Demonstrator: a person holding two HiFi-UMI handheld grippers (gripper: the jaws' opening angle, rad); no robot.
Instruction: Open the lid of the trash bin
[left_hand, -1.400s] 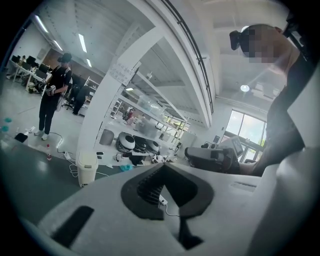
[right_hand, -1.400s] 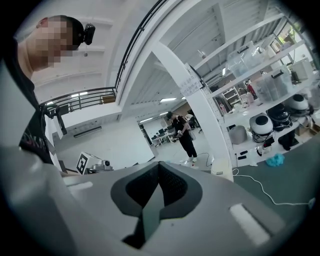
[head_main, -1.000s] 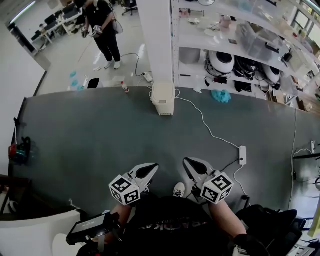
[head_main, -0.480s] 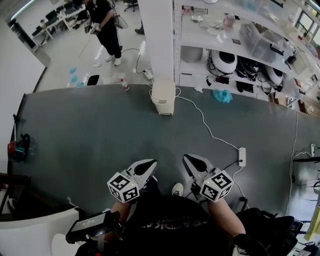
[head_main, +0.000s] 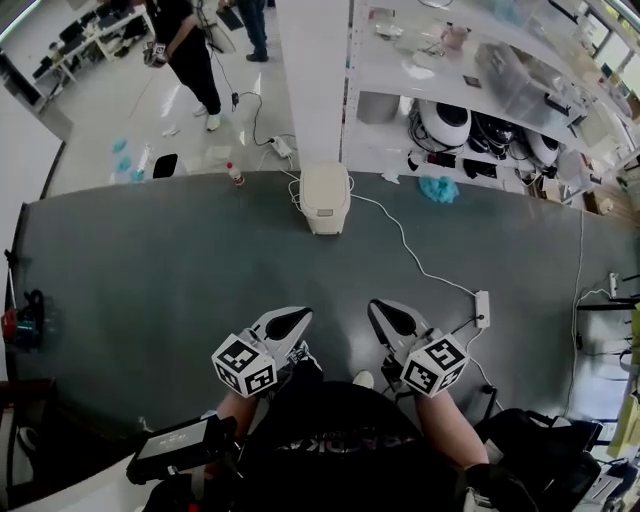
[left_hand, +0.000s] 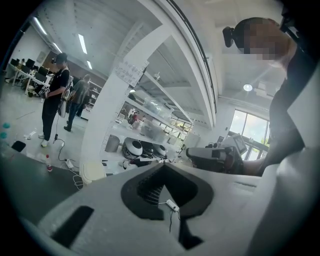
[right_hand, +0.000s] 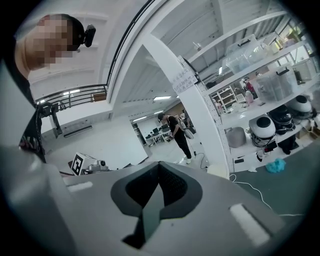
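Left claw (head_main: 293, 320): tips pressed together, nothing between. Right claw (head_main: 386, 313): same, tips together, empty. Both held over grey floor (head_main: 150, 270), pointing forward, well apart from each other. Bin (head_main: 325, 197) well ahead of both claws, roughly between their lines, upright at foot of pillar (head_main: 315, 80), lid (head_main: 326, 180) down. Power strip (head_main: 482, 309) right of right claw, cable (head_main: 405, 243) running toward bin.
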